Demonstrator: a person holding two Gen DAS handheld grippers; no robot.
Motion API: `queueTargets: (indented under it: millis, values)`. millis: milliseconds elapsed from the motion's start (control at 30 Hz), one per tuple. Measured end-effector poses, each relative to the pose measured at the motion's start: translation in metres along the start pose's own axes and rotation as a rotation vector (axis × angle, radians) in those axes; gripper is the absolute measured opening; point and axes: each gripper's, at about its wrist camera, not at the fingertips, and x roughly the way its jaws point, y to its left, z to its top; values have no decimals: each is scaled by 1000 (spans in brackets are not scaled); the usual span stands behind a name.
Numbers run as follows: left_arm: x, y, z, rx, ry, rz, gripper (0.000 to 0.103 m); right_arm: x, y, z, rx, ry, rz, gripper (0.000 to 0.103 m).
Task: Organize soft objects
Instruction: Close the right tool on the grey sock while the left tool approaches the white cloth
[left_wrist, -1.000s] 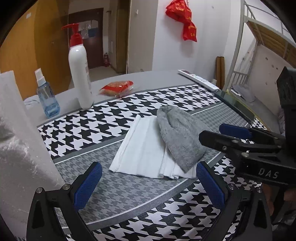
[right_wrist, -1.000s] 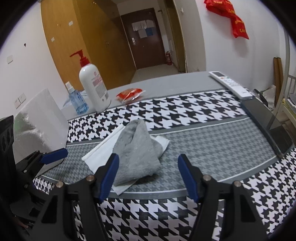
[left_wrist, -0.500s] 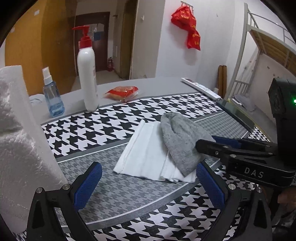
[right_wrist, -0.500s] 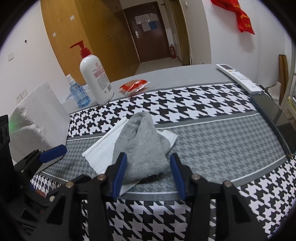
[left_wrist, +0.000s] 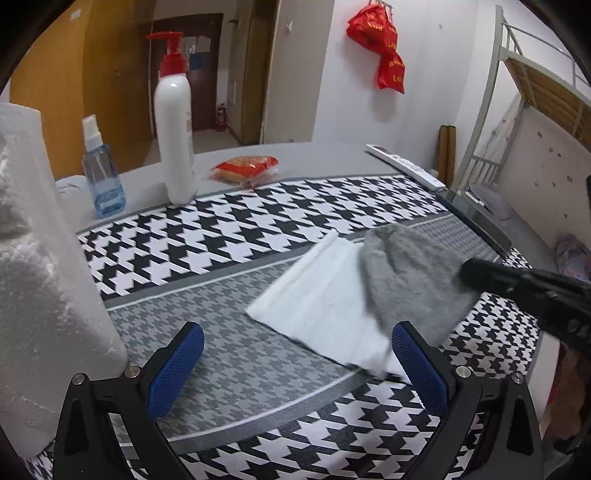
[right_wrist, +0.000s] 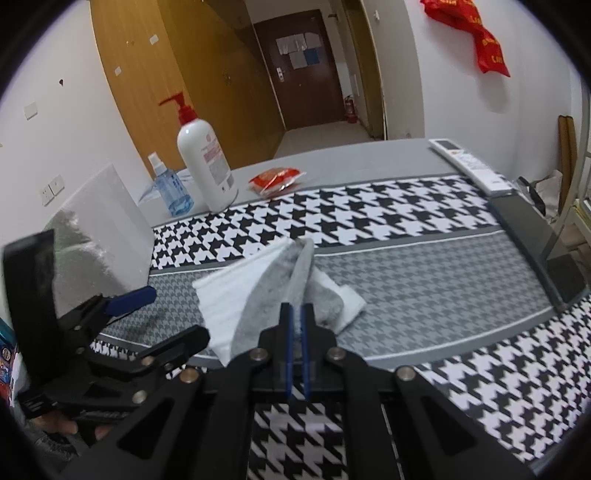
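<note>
A grey cloth (left_wrist: 406, 273) lies on a folded white cloth (left_wrist: 317, 295) in the middle of the houndstooth table cover (left_wrist: 221, 254). My right gripper (right_wrist: 296, 314) is closing tight on the near edge of the grey cloth (right_wrist: 255, 314), which is pulled up into a tent; the white cloth (right_wrist: 225, 295) rises with it on the left. In the left wrist view the right gripper (left_wrist: 467, 271) reaches in from the right onto the grey cloth. My left gripper (left_wrist: 295, 341) stands open just short of the white cloth's near corner, holding nothing.
A paper towel roll (left_wrist: 40, 258) stands close on the left. Behind are a spray bottle (left_wrist: 101, 177), a white pump bottle (left_wrist: 173, 140), a red snack packet (left_wrist: 243, 166) and a remote (left_wrist: 406, 166). A dark flat slab (right_wrist: 532, 240) lies along the right edge.
My right gripper went from wide open around the grey cloth to shut on its near edge and lifted it slightly; the cloths shifted with it. The left gripper stayed open and still.
</note>
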Motion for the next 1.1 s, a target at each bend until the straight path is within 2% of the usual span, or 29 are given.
queueTargets:
  millis: [300,367,500,600,700,767,800,833,1067,1100]
  values:
    - [3,-30,-2,115,35,-98,102,-37,-21,-5,44,-58,-47,6]
    - [4,-41,-2,167,52,-123,102,-37,-26,-7,59,-55,-58,6]
    - [11,-53,-3,209,88,-129,102,-27,-39,-19,77,-19,-91,6]
    - [19,-63,-5,239,108,-108,94,-25,-46,-24,101,-14,-104,7]
    - [27,-69,-4,262,128,-103,87,-31,-50,-27,112,-35,-114,13]
    - [32,-71,-4,261,146,-120,87,-35,-53,-27,117,-45,-116,28]
    - [31,-73,-4,266,140,-114,86,-37,-54,-28,115,-50,-111,42]
    - [32,-75,-4,275,141,-107,85,-39,-54,-28,115,-57,-107,50]
    - [36,-83,-1,299,138,-85,75,-42,-55,-27,119,-68,-96,50]
    - [35,-84,-1,301,138,-88,69,-42,-54,-27,115,-66,-94,50]
